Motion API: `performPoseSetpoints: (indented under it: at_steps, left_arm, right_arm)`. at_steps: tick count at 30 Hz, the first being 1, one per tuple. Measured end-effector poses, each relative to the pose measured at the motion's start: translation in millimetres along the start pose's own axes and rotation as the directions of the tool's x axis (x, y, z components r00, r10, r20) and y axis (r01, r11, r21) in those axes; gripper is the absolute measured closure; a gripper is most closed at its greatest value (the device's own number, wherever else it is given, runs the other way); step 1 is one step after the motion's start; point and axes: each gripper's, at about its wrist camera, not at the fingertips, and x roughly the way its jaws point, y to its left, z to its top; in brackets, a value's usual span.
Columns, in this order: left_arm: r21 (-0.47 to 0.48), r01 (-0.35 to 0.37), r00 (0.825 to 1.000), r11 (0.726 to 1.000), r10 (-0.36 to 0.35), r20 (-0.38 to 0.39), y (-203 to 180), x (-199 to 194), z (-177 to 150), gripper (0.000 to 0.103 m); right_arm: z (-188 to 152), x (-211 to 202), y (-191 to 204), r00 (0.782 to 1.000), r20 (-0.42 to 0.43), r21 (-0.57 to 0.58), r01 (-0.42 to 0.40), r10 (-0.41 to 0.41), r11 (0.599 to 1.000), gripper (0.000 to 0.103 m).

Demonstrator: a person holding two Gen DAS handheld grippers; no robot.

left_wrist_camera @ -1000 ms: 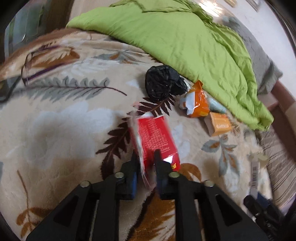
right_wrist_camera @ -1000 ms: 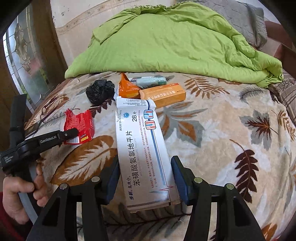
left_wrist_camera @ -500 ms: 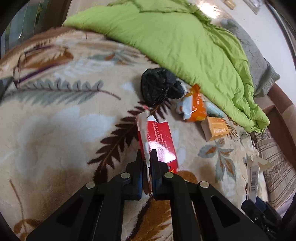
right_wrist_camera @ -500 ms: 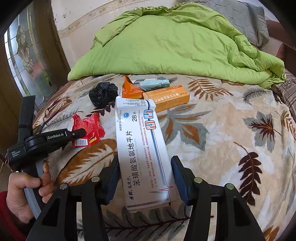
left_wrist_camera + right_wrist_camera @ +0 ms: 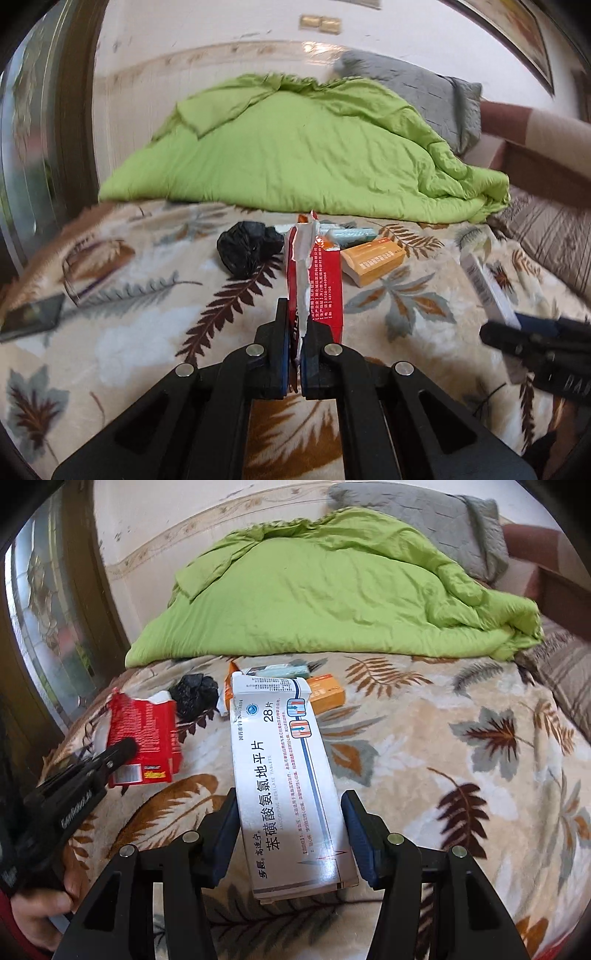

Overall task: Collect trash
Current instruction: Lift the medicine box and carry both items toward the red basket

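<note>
My left gripper (image 5: 300,325) is shut on a torn red carton (image 5: 314,284) and holds it upright above the leaf-patterned blanket (image 5: 147,314); the carton also shows in the right wrist view (image 5: 144,734). My right gripper (image 5: 290,812) is shut on a long white medicine box (image 5: 284,775), held above the bed; its end shows in the left wrist view (image 5: 487,291). On the blanket lie a crumpled black bag (image 5: 247,247), an orange box (image 5: 373,260), a teal box (image 5: 351,232) and an orange wrapper (image 5: 233,668).
A green duvet (image 5: 295,155) is heaped at the back of the bed, with a grey pillow (image 5: 417,88) behind it. A wooden door frame (image 5: 77,110) stands at the left. A dark flat object (image 5: 33,317) lies at the blanket's left edge.
My left gripper has closed fully on the red carton and lifted it off the blanket, tilting up toward the duvet. The right gripper keeps the white box and moved slightly.
</note>
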Motion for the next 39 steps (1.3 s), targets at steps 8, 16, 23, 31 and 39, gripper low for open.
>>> performPoseSetpoints:
  at_steps: [8, 16, 23, 31, 39]
  left_arm:
    - [0.064, -0.016, 1.000, 0.998, 0.017, -0.002, -12, 0, -4, 0.100]
    - [0.034, -0.018, 0.999, 0.999, 0.019, -0.027, -7, 8, -4, 0.100]
    - [0.031, -0.021, 0.999, 0.999, 0.022, -0.030, -7, 10, -4, 0.100]
    - [0.036, -0.018, 0.999, 0.999, 0.020, -0.032, -8, 11, -6, 0.100]
    - [0.042, 0.008, 0.999, 0.999, -0.006, -0.034, -11, 7, -7, 0.100]
  right_arm:
    - [-2, -6, -5, 1.000, 0.008, 0.029, 0.007, -0.007, 1.000, 0.044]
    - [-2, -2, -4, 1.000, 0.000, 0.028, 0.005, -0.005, 1.000, 0.044]
    - [-2, 1, -4, 1.000, -0.009, 0.027, 0.002, -0.002, 1.000, 0.044]
    - [-3, -3, -7, 1.000, 0.000, 0.044, 0.003, -0.003, 0.999, 0.044]
    - [-7, -17, -5, 1.000, 0.016, 0.035, -0.002, 0.002, 0.999, 0.044]
